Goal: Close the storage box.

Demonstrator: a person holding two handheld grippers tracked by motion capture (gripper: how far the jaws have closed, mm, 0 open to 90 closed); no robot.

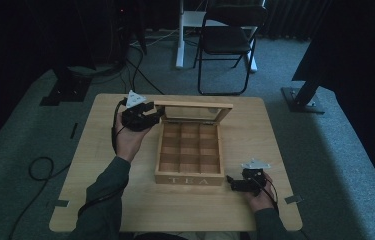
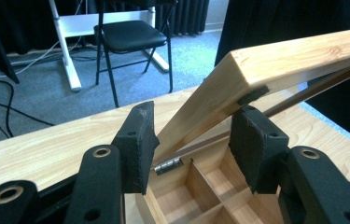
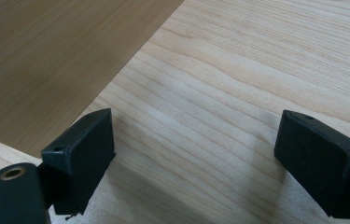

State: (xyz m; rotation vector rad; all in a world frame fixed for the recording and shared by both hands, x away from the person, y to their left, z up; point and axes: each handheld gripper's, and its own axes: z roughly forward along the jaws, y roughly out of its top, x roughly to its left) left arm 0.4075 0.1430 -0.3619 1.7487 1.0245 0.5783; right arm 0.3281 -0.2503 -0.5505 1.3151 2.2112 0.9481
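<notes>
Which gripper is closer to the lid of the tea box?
Left. The left gripper is right at the raised lid, its jaws on either side of the lid's corner edge. The right gripper sits apart, on the table beside the box's front corner.

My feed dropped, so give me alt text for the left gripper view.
The left claw stands open around the raised corner of the wooden tea box's lid, one pad on each side. Below are the open box's dividers and a hinge; behind are the table and a black chair.
</notes>
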